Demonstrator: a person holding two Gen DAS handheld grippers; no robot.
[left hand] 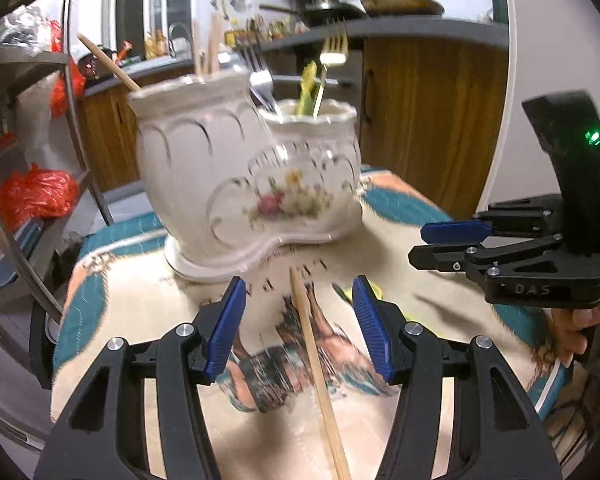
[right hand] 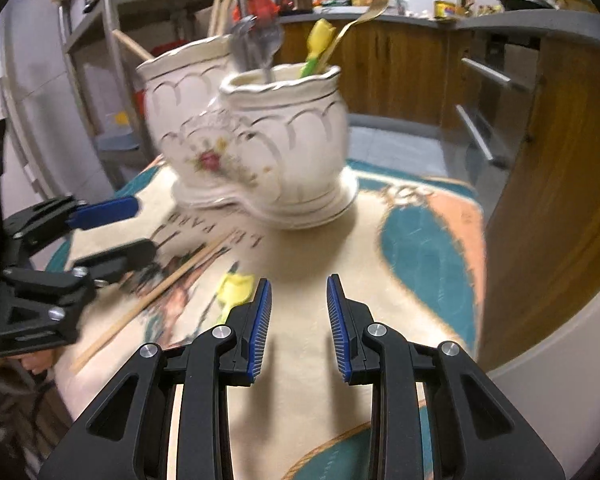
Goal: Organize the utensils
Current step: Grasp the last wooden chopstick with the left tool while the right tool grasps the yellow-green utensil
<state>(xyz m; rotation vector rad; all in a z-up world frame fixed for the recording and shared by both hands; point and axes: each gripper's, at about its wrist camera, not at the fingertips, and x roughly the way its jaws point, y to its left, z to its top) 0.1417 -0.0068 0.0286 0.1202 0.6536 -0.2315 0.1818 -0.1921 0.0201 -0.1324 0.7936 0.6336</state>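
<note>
Beyond both spread, empty hand-held grippers, left (left hand: 299, 330) and right (right hand: 299, 322), stands a ceramic holder (left hand: 236, 184), chopsticks (left hand: 316, 376) between.

Motion blurs the white ceramic floral utensil holder (left hand: 252, 176) (print unreadable); the pale wooden chopstick (left hand: 320, 376) runs past the bottom edge.

chopstick (left hand: 316, 368) before holder (left hand: 236, 184), forks (left hand: 260, 80) inside
</note>
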